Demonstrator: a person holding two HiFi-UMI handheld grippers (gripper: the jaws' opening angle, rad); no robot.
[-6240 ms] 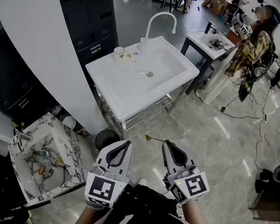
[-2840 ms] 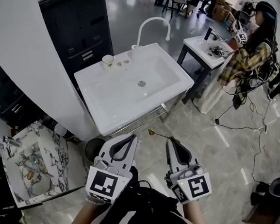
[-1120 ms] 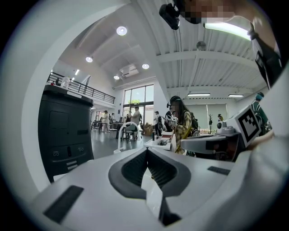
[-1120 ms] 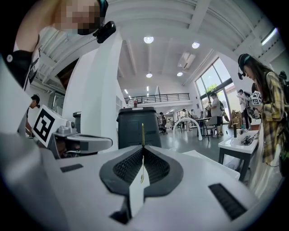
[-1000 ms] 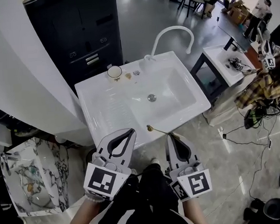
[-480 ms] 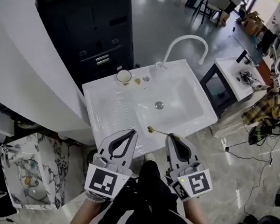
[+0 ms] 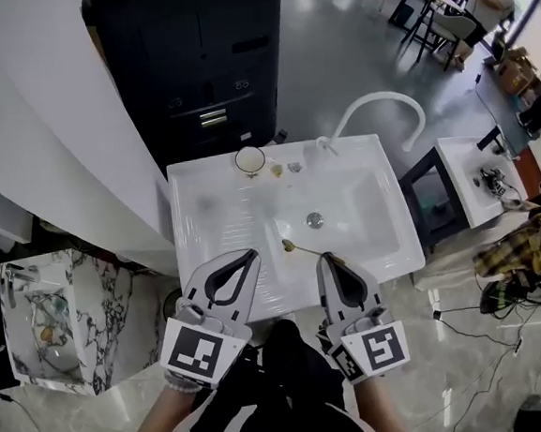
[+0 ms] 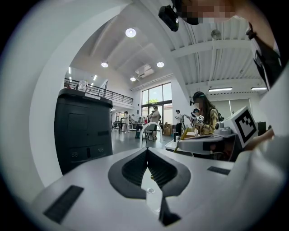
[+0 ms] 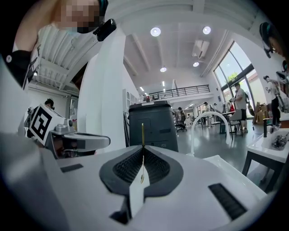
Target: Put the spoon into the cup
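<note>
A small white cup [image 7: 250, 160] stands on the back rim of the white sink [image 7: 209, 216], left of the arched white faucet [image 7: 379, 101]. My right gripper [image 7: 325, 259] is shut on a thin gold spoon [image 7: 302, 251], whose bowl points left and forward over the basin's front part. In the right gripper view the spoon [image 9: 143, 134] sticks straight out from the closed tips of my right gripper [image 9: 143, 150]. My left gripper [image 7: 250, 256] hovers over the sink's front edge, shut and holding nothing; its tips meet in the left gripper view [image 8: 147, 150]. The cup is well ahead of both grippers.
A tall black cabinet [image 7: 206, 65] stands behind the sink. A marbled basin [image 7: 49, 314] sits low at the left, and a small white table with a dark frame [image 7: 479, 183] at the right. Small bits lie on the rim beside the cup. People sit farther back right.
The sink has come closer and now lies straight ahead. Both grippers have moved forward to its front edge, the spoon still in the right one.
</note>
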